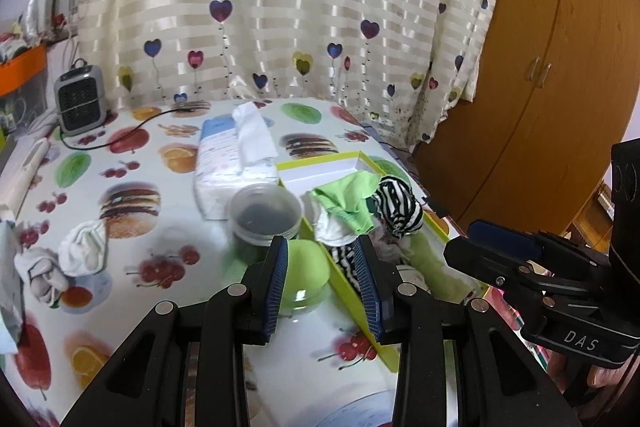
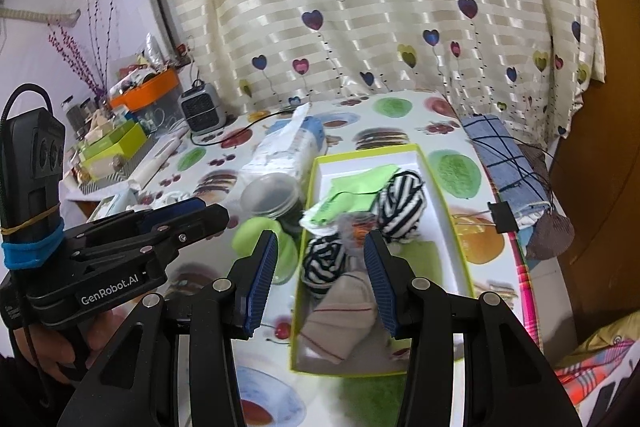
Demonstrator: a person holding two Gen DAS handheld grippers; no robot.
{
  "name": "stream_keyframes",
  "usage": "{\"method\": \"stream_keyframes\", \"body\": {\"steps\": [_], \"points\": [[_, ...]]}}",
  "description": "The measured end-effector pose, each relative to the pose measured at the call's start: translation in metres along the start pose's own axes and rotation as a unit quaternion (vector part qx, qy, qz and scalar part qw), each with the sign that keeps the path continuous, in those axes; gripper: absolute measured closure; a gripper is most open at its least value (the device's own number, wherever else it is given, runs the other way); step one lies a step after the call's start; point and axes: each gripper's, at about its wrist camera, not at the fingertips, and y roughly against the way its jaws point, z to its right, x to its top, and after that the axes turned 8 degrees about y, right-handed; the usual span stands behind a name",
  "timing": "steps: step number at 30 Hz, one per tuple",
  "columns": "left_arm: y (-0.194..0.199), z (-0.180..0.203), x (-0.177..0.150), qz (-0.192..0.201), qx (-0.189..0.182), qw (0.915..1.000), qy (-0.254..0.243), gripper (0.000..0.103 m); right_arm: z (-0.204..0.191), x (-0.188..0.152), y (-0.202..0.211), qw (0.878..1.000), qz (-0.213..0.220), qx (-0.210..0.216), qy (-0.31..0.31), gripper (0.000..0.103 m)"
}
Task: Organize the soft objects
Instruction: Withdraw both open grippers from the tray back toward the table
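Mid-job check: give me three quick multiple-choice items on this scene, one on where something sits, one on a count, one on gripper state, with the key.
1. Where do the loose white socks lie?
A. in the box
B. on the tablecloth, left of the clear jar
C. on the heater

2. How many black-and-white striped rolls sit in the green-rimmed box?
A. two
B. four
C. none

3. How is the right gripper?
A. shut on a sock
B. open, holding nothing
C. out of view

Key: B, socks rest outside the box; A, two striped rolls show; B, fingers apart with nothing between them.
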Motion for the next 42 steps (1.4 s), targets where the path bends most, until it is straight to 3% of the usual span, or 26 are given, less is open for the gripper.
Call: {"method": "stream_keyframes", "body": {"steps": [13,36,42], "points": [[0.018,-0.028,-0.004,0.011,0.012,0.9996,0.024,0.070,-0.038,0.006,-0.011,0.999,-0.010,0.025,0.040,0.057],[0.026,-0.056,-0.010,0.014,0.035,0.9982,0.046,0.070,-0.060,0.009,-0.025,0.996,-0.024,0.041,0.070,0.057],[0.027,-0.063,-0.011,0.014,0.038,0.9977,0.055,0.063,-0.062,0.008,-0.028,0.996,-0.030,0.045,0.072,0.057]]}}
